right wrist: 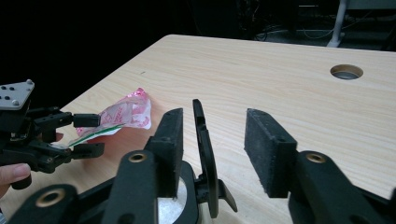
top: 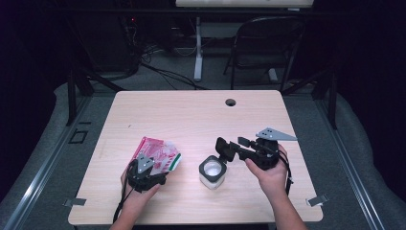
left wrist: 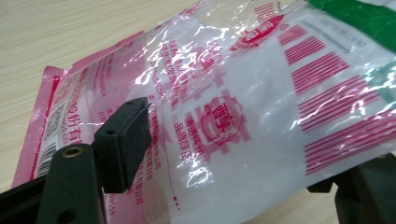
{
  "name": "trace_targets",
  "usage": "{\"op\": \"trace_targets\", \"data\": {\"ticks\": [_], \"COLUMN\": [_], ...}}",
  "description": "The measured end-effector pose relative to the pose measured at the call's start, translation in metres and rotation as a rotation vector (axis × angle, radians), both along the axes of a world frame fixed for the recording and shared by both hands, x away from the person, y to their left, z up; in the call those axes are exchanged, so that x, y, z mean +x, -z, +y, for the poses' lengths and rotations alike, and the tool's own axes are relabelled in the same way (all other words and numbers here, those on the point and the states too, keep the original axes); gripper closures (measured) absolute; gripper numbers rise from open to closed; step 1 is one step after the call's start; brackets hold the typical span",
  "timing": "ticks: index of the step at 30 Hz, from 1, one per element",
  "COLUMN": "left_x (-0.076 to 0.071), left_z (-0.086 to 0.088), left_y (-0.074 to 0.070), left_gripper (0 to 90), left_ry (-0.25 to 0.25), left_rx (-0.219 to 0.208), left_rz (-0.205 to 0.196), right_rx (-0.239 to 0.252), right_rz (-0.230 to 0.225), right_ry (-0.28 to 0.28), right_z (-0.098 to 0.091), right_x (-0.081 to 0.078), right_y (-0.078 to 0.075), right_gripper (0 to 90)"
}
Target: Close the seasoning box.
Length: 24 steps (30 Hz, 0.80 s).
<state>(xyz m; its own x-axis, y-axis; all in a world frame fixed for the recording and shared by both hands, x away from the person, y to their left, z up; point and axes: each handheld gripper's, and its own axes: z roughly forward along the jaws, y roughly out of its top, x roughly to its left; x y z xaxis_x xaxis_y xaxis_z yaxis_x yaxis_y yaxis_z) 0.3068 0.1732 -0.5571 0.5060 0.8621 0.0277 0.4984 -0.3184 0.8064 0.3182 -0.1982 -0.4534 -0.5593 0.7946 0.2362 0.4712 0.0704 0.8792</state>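
A pink, white and green plastic bag (top: 160, 155) of white powder sits at the table's front left, tilted up off the wood. My left gripper (top: 152, 165) is shut on the bag (left wrist: 243, 107), one black pad (left wrist: 126, 140) against its printed face; the left gripper (right wrist: 88, 135) also shows far left in the right gripper view. A small white jar (top: 212, 173) with a black rim stands at front centre. Its thin black flip lid (right wrist: 203, 149) stands upright between the jaws of my right gripper (right wrist: 215, 116), close to the left pad and apart from the right one. The right gripper (top: 224, 149) reaches over the jar from the right, open.
The light wooden table (top: 191, 120) has a round cable hole (top: 231, 102) near its far edge. A dark folding chair (top: 268, 43) and cables stand on the floor beyond. The room around is dark.
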Motion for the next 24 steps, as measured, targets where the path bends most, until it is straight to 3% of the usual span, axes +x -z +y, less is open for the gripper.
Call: {"op": "trace_targets", "data": {"ticks": [11, 18, 24], "left_x": [-0.007, -0.011, -0.012], "left_z": [-0.009, -0.018, -0.021], "left_y": [0.0, 0.001, 0.001], "left_gripper": [28.9, 28.9, 28.8], "left_ry": [0.025, 0.05, 0.062], "left_rx": [0.023, 0.053, 0.049], "left_rz": [-0.003, -0.011, -0.009], "right_rx": [-0.012, -0.022, -0.032], "right_rz": [0.005, 0.031, 0.042], "right_ry": [0.062, 0.073, 0.067], "right_z": [-0.012, -0.012, -0.012], "right_x": [0.003, 0.006, 0.007], "right_y": [0.004, 0.01, 0.012], "right_gripper": [80.5, 84.4, 85.9]}}
